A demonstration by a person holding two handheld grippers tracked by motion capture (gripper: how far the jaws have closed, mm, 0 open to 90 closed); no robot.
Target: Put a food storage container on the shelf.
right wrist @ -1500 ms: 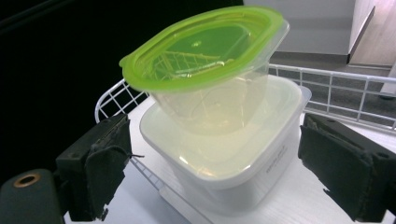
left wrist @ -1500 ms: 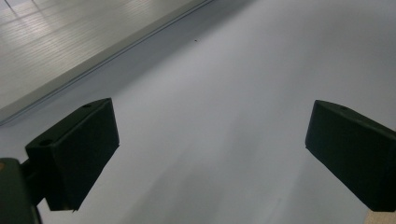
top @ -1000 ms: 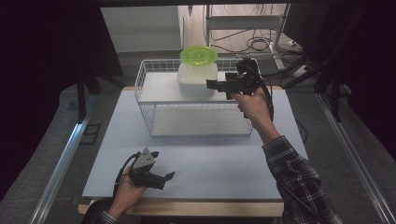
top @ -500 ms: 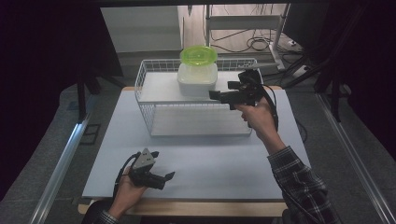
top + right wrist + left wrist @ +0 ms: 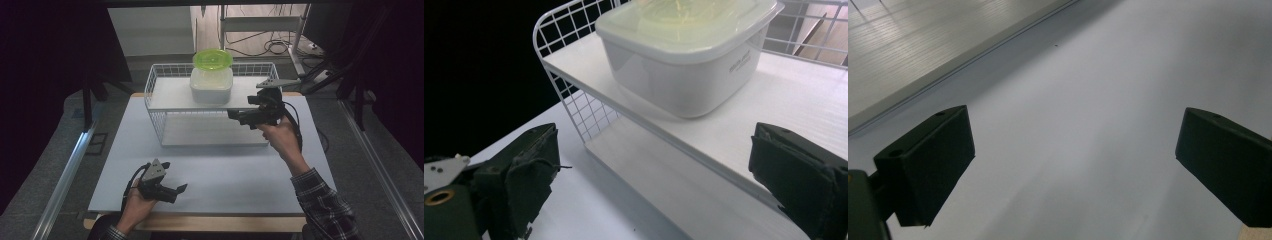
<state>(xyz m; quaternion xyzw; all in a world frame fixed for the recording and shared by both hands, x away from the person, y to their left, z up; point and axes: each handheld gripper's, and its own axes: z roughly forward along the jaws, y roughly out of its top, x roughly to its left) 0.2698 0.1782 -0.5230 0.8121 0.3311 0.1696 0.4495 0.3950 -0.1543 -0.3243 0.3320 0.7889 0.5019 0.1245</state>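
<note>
A white lidded food box [image 5: 211, 85] [image 5: 684, 55] stands on the top shelf [image 5: 170, 95] of a white wire rack [image 5: 156, 125], with a green round lid or dish [image 5: 212, 59] resting on it. My right gripper [image 5: 231, 114] [image 5: 654, 185] hovers in front of the rack's right part, open, empty, pointing left toward the box. My left gripper [image 5: 181, 188] [image 5: 1073, 170] lies low on the table near the front edge, open, with bare white tabletop between its jaws.
The white table [image 5: 225, 175] spreads in front of the rack. Its wooden front edge [image 5: 210, 222] runs along the bottom. Behind the table stand a metal frame and cables [image 5: 272, 47]. Dark curtains flank both sides.
My right gripper has drawn back from the top shelf, moving down and toward me, away from the box. The left gripper has stayed put.
</note>
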